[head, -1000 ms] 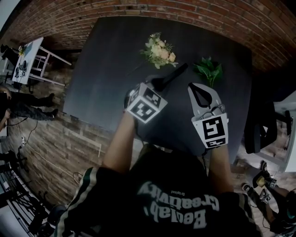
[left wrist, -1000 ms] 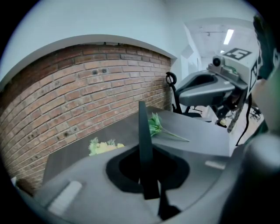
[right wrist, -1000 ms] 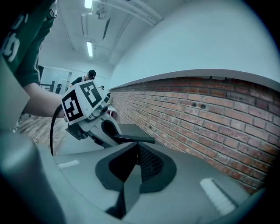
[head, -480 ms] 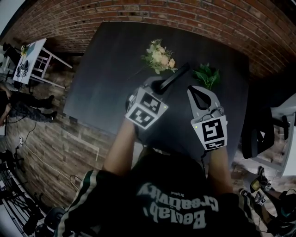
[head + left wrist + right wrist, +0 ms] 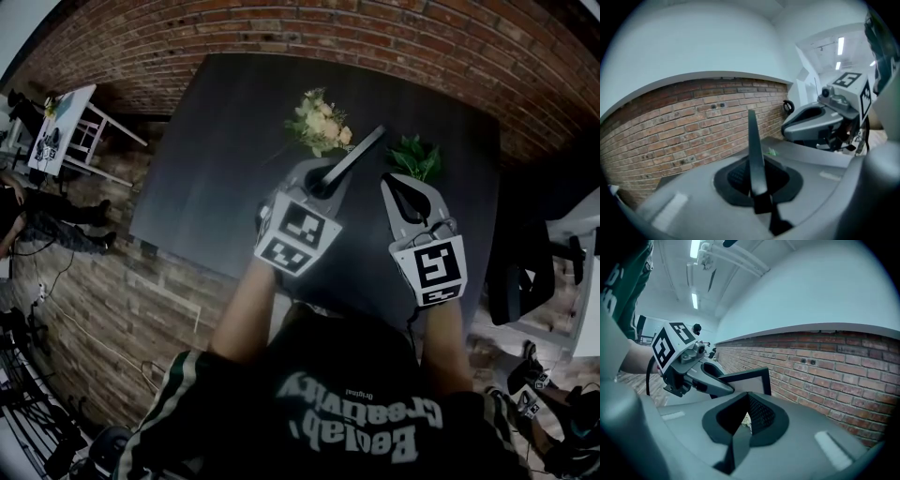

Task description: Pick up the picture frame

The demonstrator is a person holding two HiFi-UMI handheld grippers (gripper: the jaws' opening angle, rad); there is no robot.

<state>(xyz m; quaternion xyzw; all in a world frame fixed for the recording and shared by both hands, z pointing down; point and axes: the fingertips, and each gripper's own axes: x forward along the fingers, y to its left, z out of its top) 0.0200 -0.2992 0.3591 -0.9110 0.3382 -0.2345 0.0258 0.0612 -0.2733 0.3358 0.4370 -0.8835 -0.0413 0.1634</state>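
Our left tool (image 5: 323, 178) is clamped on the picture frame (image 5: 352, 155). In the left gripper view we see the frame (image 5: 753, 150) edge-on, a thin dark strip that stands up between the two jaws, and the pads press on its two flat sides near the bottom. The frame looks to be up in the air above the dark counter (image 5: 225, 141), between the flowers (image 5: 319, 122) and the green leaves (image 5: 417, 155). In the right gripper view we see its face (image 5: 747, 380), a pale middle with a black rim. Our right tool (image 5: 401, 183) is just beside it, with its jaws together and nothing in them. We think the frame is light and stiff, so it will not bend. The rim looks smooth, so it could slip if we squeeze too softly. The pale middle may be glass, and glass can break, so we should not bump it. We think the rim is the best place to hold. Held at one end only, the frame may tip or swing.
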